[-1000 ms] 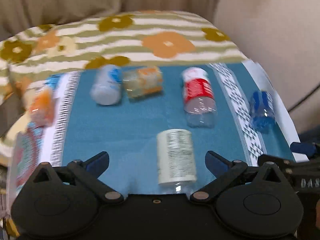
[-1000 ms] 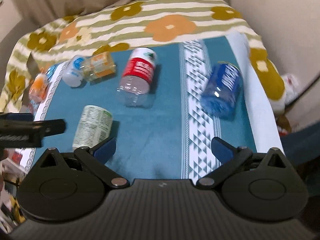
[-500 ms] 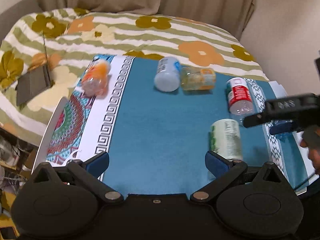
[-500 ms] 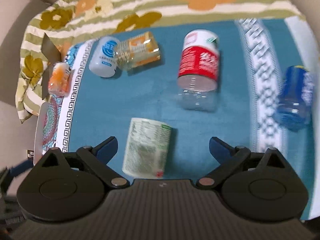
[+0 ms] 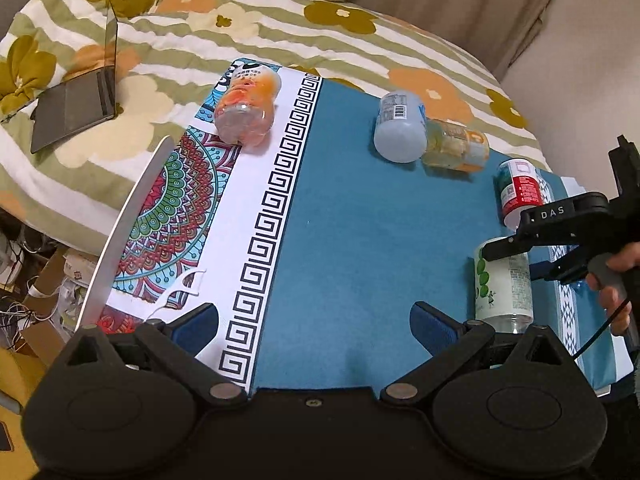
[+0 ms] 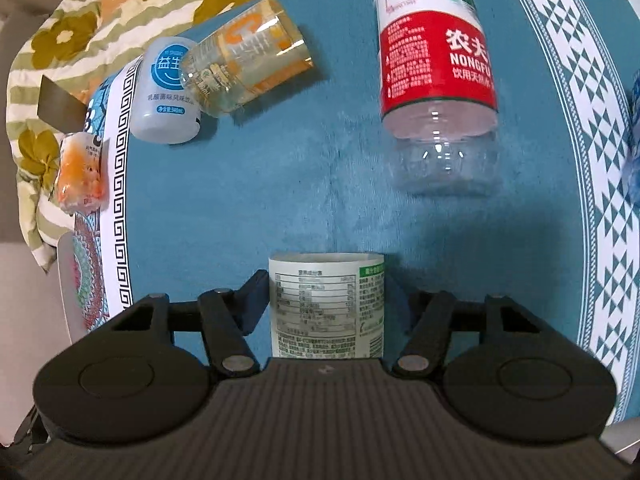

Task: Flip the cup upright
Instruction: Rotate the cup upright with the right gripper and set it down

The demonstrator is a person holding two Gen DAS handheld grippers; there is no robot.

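A white-and-green labelled cup (image 6: 326,304) lies on its side on the blue cloth. My right gripper (image 6: 328,300) is open with its fingers on either side of the cup, a small gap on each side. The same cup (image 5: 505,280) shows at the right of the left wrist view, with the right gripper (image 5: 516,246) over it. My left gripper (image 5: 316,324) is open and empty above the near middle of the blue cloth (image 5: 360,240).
Other cups lie on their sides: a red-labelled one (image 6: 436,76), a yellow-orange one (image 6: 244,68), a pale blue one (image 6: 166,92) and an orange one (image 5: 246,110). A laptop (image 5: 76,108) sits on the flowered bedding at the left.
My right gripper has come down and forward so the white-and-green cup now sits between its fingers. My left gripper has drawn back to the left.
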